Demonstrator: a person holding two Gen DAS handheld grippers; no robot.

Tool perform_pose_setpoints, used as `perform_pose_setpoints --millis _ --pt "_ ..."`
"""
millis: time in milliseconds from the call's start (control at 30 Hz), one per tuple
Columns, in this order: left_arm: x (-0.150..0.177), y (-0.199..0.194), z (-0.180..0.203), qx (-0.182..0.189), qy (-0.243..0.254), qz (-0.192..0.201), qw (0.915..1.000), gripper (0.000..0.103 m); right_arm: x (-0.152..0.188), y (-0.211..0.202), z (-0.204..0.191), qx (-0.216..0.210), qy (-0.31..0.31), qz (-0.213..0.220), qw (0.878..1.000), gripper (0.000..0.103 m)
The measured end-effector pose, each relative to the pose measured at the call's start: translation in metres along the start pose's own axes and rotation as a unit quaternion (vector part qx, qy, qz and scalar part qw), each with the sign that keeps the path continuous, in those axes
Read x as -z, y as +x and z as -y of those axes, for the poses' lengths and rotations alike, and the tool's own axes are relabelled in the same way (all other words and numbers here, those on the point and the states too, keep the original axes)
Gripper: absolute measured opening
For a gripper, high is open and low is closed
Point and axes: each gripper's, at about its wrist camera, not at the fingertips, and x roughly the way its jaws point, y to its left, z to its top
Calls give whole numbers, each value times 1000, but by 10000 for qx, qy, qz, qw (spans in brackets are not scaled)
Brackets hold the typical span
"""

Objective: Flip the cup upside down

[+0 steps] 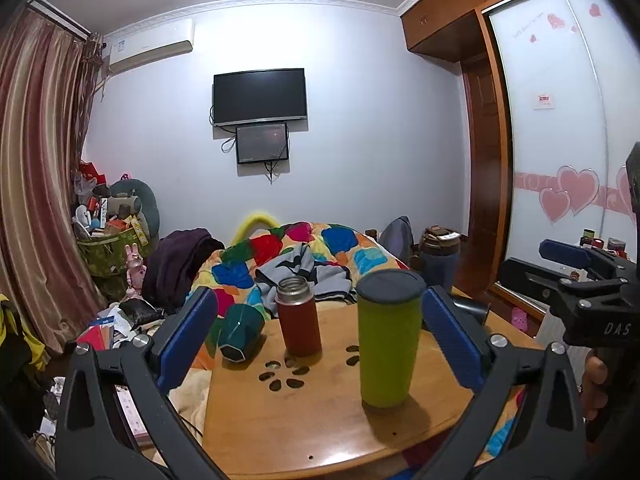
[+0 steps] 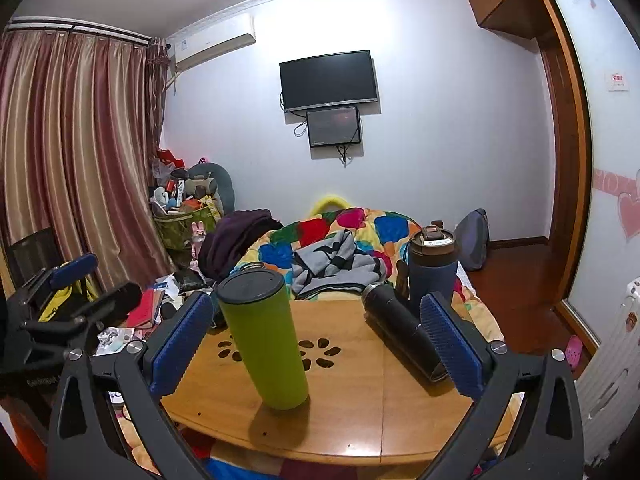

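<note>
Your green cup point(image 1: 388, 340) stands upright on the wooden counter point(image 1: 320, 420), dark lid on top, right of centre in the left wrist view and left of centre in the right wrist view. Your left tool point(image 1: 320, 344) is spread wide, touching nothing; the cup sits just inside its right-hand pad. Your right tool point(image 2: 316, 346) is also spread and empty. A red bottle point(image 1: 299, 318) stands behind; a black bottle point(image 2: 404, 336) lies on its side.

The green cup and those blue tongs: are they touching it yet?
Apart. In the right wrist view the green cup stands between the open right tongs, with bare table showing on both sides.
</note>
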Motion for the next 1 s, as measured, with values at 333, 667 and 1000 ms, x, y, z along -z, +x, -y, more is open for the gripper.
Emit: perform_pose_setpoints --millis 333,667,1000 --pt "6 -5 4 145 -96 -93 9998 103 6 -7 1 33 -18 -18 10000 103" --pt "6 -4 0 199 -159 -120 9996 103 6 -7 0 25 -21 -23 10000 103" --pt "5 -4 -1 198 -172 -117 9996 103 5 -8 -1 24 -32 -11 10000 103"
